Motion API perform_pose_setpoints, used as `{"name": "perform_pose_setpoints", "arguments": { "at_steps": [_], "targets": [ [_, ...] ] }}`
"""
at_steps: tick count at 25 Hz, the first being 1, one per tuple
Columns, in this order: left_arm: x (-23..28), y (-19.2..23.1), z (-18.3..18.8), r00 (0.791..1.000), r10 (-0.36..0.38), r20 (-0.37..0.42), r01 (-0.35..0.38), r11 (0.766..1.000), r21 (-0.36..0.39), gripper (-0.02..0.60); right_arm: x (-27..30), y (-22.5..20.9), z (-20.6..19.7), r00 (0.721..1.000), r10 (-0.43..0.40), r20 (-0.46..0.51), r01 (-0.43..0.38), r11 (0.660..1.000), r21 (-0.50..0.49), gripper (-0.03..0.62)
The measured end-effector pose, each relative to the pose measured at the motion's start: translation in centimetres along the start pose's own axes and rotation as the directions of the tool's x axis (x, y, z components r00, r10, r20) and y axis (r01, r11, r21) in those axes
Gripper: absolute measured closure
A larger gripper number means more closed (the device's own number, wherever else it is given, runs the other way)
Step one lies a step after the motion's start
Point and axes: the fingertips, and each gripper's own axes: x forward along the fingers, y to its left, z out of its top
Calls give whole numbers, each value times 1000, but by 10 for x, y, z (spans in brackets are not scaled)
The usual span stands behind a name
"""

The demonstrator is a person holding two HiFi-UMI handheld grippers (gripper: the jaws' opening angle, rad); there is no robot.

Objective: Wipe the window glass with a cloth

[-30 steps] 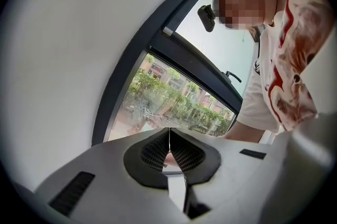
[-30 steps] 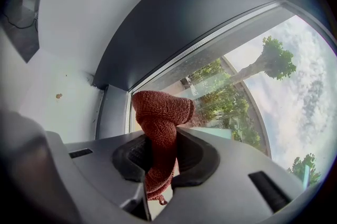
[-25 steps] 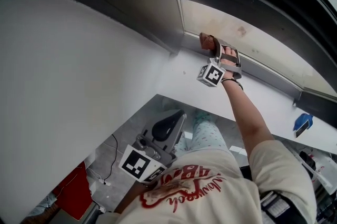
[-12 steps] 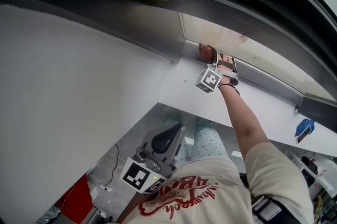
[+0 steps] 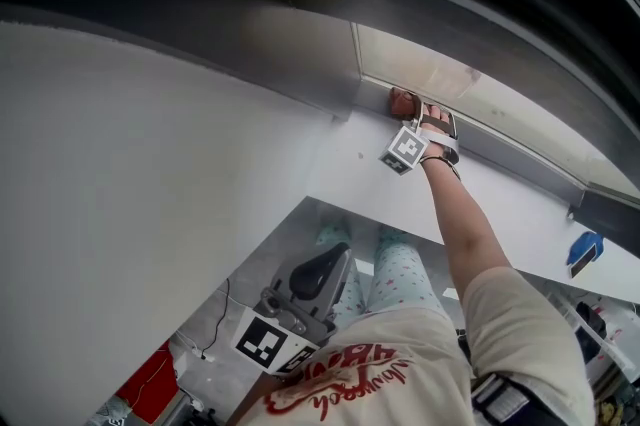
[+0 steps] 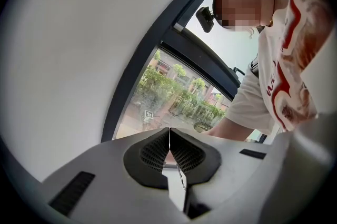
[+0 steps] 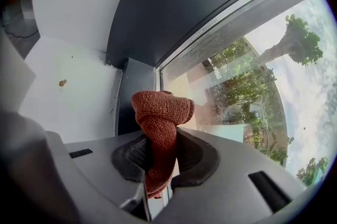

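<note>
White sill (image 5: 360,169) and dark window frame (image 7: 158,7) meet in a corner, and the work is located there.

Cloth (image 7: 160,115): rust-red, knitted, pinched between the jaws of the right gripper (image 5: 408,110). Its long axis runs along the jaws, and the bunched free end stands out ahead of the jaw tips.

The bunched end is seen at the bottom corner of the window glass (image 7: 237,81), against the pane or just beside it; contact cannot be confirmed.

In the right gripper view the glass lies ahead and to the right of the jaws, and the frame upright lies to the left. The open pane is judged to run away from this corner, rightward along the sill and upward.

Left gripper (image 5: 320,269): held low, well apart from the window, jaws pressed together on nothing. The right gripper is by far the nearer to the glass.
</note>
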Motion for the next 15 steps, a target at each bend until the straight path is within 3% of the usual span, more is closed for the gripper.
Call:
{"name": "perform_pose_setpoints", "arguments": {
  "at_steps": [4,7,11,15],
  "targets": [
    [1,4,-1,1000,0,4,0,1000,4,560,9,8,-7,999,25,-22,-25,1000,-9,513],
    [5,5,2,1000,-11,20,10,1000,10,560,-3,-9,2,1000,7,28,-9,999,44,513],
    [6,-9,19,997,-69,47,67,997,42,560,-70,-64,23,979,-141,147,123,985,122,513],
    [2,-27,37,986,-149,71,142,985,96,560,-179,-135,52,915,-315,254,265,941,210,513]
  ]
}}
